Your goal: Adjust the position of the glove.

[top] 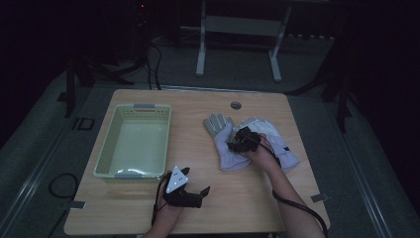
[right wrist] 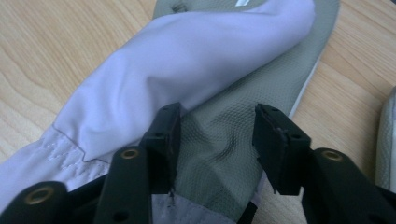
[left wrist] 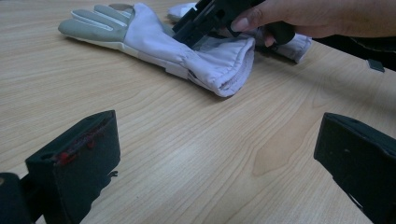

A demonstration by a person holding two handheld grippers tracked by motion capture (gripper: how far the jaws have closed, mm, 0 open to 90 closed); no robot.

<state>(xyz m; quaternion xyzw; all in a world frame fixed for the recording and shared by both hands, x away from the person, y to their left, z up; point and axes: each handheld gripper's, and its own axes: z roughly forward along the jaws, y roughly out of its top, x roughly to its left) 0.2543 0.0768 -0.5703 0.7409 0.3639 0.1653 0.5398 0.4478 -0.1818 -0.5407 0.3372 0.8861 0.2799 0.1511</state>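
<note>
Nearest me, my left tongs [top: 197, 191] rest spread wide and empty on the pale wood-grain desk [top: 237, 198], parked clear of the work. Beyond sits the pale green slotted plastic basket [top: 115, 144], probably the destination. Right of it lies the white fabric work glove with grey textured palm [top: 224, 141]; my right tongs [right wrist: 215, 140] straddle its grey palm, parted, not yet pinching.
</note>
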